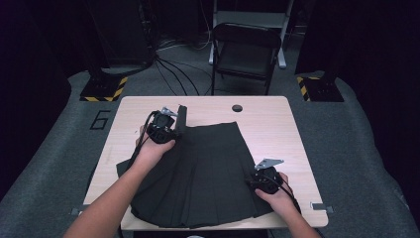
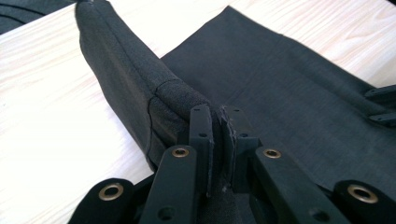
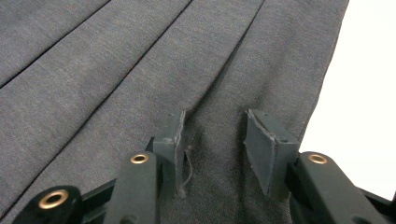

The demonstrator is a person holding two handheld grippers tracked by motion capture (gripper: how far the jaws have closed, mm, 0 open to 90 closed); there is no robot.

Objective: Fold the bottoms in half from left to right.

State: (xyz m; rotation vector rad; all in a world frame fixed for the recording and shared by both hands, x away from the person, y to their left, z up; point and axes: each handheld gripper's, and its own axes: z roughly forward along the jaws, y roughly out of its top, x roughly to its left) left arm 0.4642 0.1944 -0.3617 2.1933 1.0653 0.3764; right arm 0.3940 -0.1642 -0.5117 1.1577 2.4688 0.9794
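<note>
A dark grey pleated skirt [image 1: 208,168] lies spread on the light wood table [image 1: 277,124], hem toward the person. My left gripper [image 1: 176,124] is shut on the skirt's waistband at its far left corner. The left gripper view has its jaws [image 2: 219,119] pinching the thick band [image 2: 126,70], which rises off the table in a fold. My right gripper [image 1: 253,180] rests on the skirt near its right edge. In the right gripper view it [image 3: 215,135] stands open, pads pressed down on flat cloth [image 3: 116,70] with a small wrinkle between them.
A round cable hole [image 1: 237,107] sits near the table's far edge. Behind the table stands a folding chair [image 1: 246,49], with cables on the floor and two stand bases with hazard tape [image 1: 104,89]. Bare tabletop [image 3: 369,93] lies beside the skirt's right edge.
</note>
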